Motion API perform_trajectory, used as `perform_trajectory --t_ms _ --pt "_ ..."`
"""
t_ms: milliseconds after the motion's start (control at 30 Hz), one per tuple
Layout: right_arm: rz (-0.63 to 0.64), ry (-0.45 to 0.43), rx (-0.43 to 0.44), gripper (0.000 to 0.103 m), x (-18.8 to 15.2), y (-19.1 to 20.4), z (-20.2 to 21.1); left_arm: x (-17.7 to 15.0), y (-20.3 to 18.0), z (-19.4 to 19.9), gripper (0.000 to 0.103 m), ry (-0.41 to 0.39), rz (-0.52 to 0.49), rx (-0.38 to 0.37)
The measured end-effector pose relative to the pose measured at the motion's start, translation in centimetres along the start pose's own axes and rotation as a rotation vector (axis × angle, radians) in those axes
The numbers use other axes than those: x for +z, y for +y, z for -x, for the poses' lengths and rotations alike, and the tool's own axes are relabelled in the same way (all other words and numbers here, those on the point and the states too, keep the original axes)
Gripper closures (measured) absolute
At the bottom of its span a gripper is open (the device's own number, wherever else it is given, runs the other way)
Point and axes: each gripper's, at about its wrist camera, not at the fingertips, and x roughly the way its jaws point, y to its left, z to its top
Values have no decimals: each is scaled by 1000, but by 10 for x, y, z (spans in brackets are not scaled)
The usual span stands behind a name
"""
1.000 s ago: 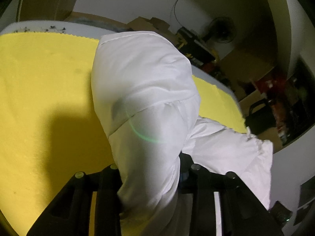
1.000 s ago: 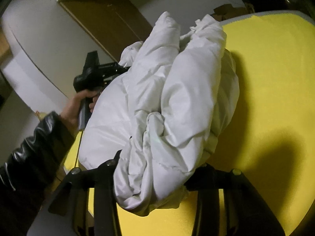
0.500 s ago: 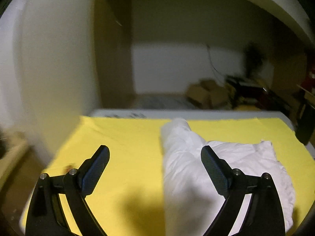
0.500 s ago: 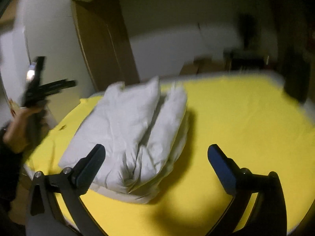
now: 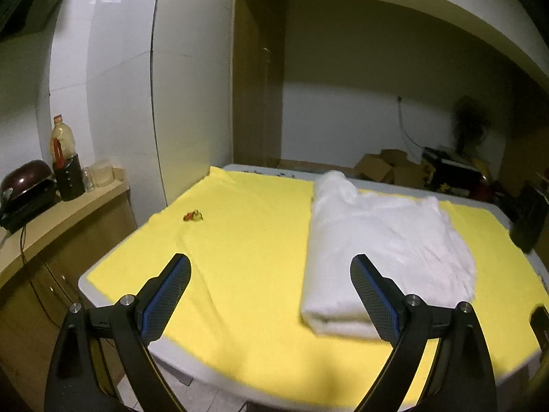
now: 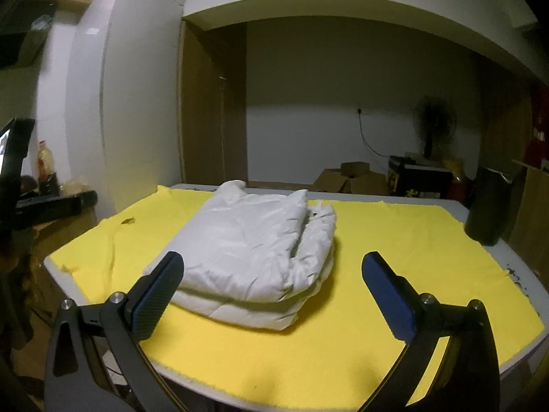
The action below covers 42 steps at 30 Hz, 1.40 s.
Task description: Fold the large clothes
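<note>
A white puffy jacket (image 5: pixel 381 240) lies folded in a thick stack on the yellow cloth (image 5: pixel 247 247) that covers the table. It also shows in the right wrist view (image 6: pixel 254 247), left of centre on the yellow cloth (image 6: pixel 394 240). My left gripper (image 5: pixel 271 295) is open and empty, held back above the table's near edge, left of the jacket. My right gripper (image 6: pixel 272 292) is open and empty, held back over the near edge, in front of the jacket.
A small red and yellow scrap (image 5: pixel 193 216) lies on the cloth at far left. A dark cylinder (image 6: pixel 487 206) stands at the table's right edge. A counter (image 5: pixel 51 213) with bottles and a pan is on the left. Boxes and a fan stand behind.
A second ago both grippers were shut on the jacket above the cloth. They let go, opened wide and pulled back; the jacket now lies folded on the table.
</note>
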Motion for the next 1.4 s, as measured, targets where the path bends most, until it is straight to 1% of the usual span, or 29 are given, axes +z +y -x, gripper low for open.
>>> perform_trajectory --t_ms 67,133,200,267,333,467,533,700,867,1033,1100,1400 --pt "31 4 -9 0 -2 10 6 -8 1 12 8 20 -10 20" --pt "58 26 1 0 -5 21 11 -20 -4 20 8 54 -36 39" --pt "66 46 -6 0 -7 28 14 -29 -11 26 6 67 -49 15" --pt "58 50 -21 0 -8 33 18 -36 -15 27 6 86 -35 -29" --pt "43 49 -44 0 -8 34 21 -37 -17 28 6 91 -33 -29" --pt "33 79 -66 0 -8 34 21 -41 -24 30 6 95 -49 19" --pt "32 91 -54 0 -9 33 19 -42 -19 24 6 101 -34 30" --pt "18 126 -9 0 -13 32 12 -44 -18 18 6 124 -27 23" --pt "36 122 -25 0 -15 37 12 -46 -17 15 6 142 -26 27" --pt "40 117 -34 0 -15 40 13 -45 -15 17 6 123 -17 4" --pt "36 120 -31 0 -15 40 13 -46 -16 16 0 126 -24 7" --pt "42 131 -38 0 -15 45 9 -47 -16 14 0 132 -32 7"
